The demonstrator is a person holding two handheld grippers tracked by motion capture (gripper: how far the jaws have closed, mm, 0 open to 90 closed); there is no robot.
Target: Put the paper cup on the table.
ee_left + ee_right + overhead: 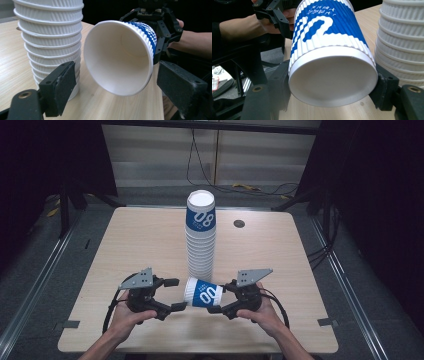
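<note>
The right hand-held gripper point(216, 299) squeezes the bottom end of a paper cup point(202, 293). The cup lies sideways above the tabletop point(145, 240), its open mouth facing the left hand-held gripper point(175, 294), whose jaws are wide apart.

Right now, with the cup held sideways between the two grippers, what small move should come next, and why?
Probably ease the left gripper forward so its open fingers straddle the rim of the cup. The right gripper clamps the cup's base end, the open mouth faces the left gripper, and the left fingers stand apart, not yet touching it.
</note>
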